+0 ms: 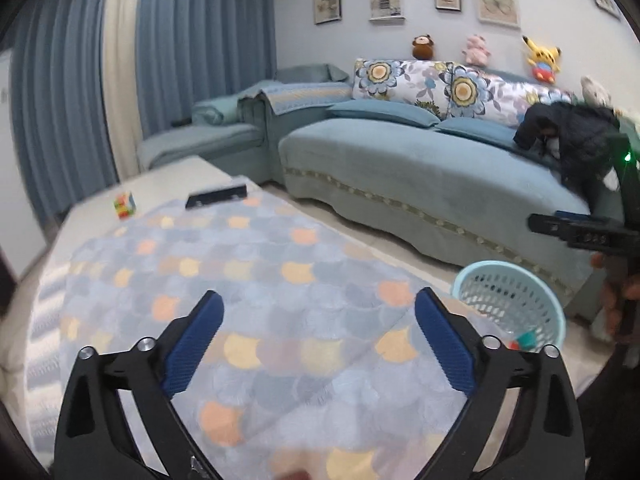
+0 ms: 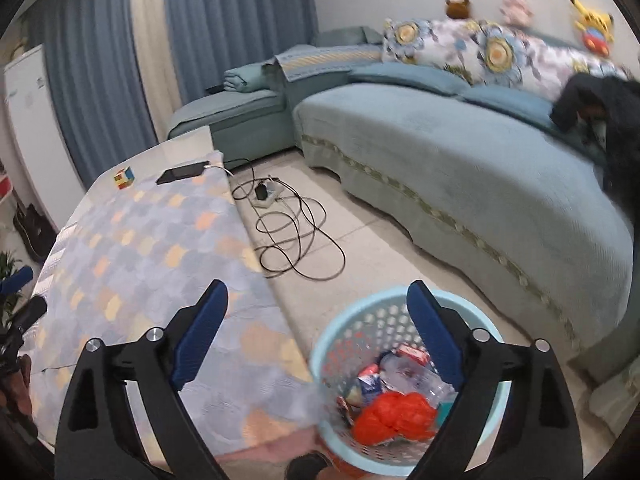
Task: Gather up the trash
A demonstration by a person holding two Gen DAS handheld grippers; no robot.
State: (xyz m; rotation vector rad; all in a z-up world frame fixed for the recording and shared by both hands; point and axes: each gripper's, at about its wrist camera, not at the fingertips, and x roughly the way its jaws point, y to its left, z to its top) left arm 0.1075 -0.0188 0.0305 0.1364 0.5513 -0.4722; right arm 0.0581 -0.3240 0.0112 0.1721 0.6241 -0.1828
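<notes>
At the far left of the right wrist view a white appliance [image 2: 30, 120] stands against the blue curtains [image 2: 224, 24], with a dark bag on the floor below it. Next comes the table, covered by a patterned cloth [image 1: 240, 280] of grey, blue and orange scales. Toward its far end sit a colour cube [image 1: 125, 205] and a dark phone [image 2: 182, 173] with a white cable plugged in. The left gripper [image 1: 318, 316] hovers above this cloth with its blue-padded fingers [image 1: 200, 340] spread wide apart and nothing between them. To the right of the table, on the pale floor, black cords [image 2: 296, 232] loop around a power strip [image 2: 266, 194]. Further right, just beside the table's near corner, the light blue basket [image 2: 404, 392] stands on the floor. It holds the collected trash: a crumpled orange bag [image 2: 394, 416], a clear plastic bottle [image 2: 412, 378] and some small cartons. The right gripper [image 2: 318, 312] hangs above the basket's near-left rim, its jaws also wide apart and empty, the right finger overlapping the basket's opening in that view. In the left wrist view the same basket [image 1: 508, 304] shows at right, and the right gripper's black body pokes in from the right edge, held by a hand [image 1: 618, 300]. Behind everything runs the blue sofa [image 2: 460, 168] with floral cushions [image 1: 404, 80], plush toys [image 1: 476, 50] on its backrest and a dark jacket [image 1: 576, 136] at its right end.
</notes>
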